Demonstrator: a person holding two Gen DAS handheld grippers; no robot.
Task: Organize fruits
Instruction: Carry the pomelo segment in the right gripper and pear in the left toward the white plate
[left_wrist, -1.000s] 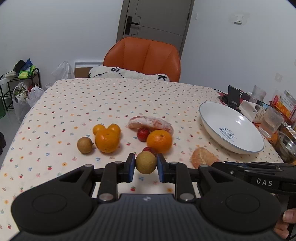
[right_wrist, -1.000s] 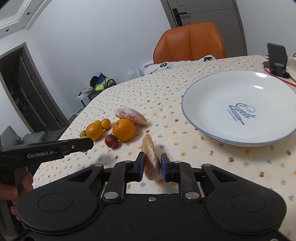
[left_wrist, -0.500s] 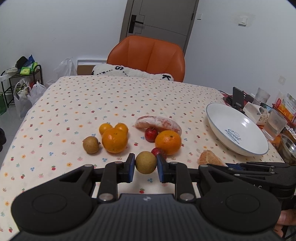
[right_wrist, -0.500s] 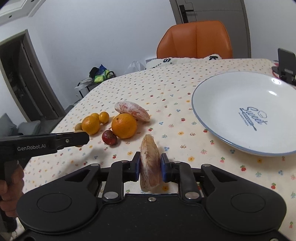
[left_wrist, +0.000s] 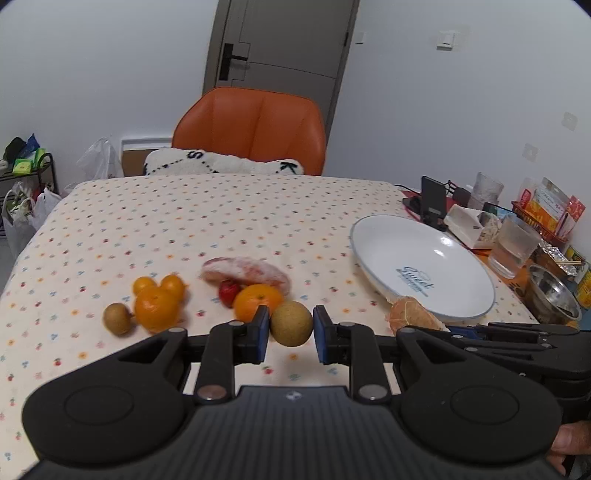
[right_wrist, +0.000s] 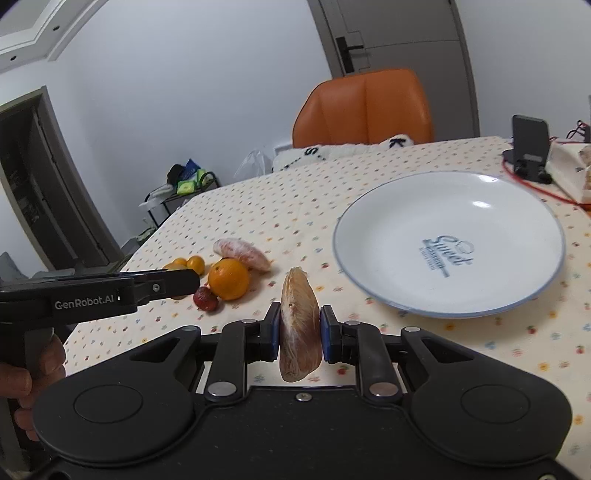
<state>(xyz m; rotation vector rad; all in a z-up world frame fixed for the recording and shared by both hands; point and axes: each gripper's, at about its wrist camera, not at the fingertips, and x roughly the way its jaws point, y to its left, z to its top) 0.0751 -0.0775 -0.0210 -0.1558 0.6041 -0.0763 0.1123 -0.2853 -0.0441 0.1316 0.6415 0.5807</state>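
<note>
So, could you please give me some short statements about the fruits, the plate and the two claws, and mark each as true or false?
1. The left claw holds a round brown fruit. True.
2. The white plate already holds two oranges. False: it holds no fruit.
3. The right claw grips a peeled pomelo segment. True.
4. The red fruit lies on the plate. False: it lies on the tablecloth beside a large orange.
5. The chair is blue. False: it is orange.

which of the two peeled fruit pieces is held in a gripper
The peeled segment standing on end between the pads of the right gripper, near the white plate. The other, pinker peeled piece lies flat on the tablecloth behind the big orange.
</note>
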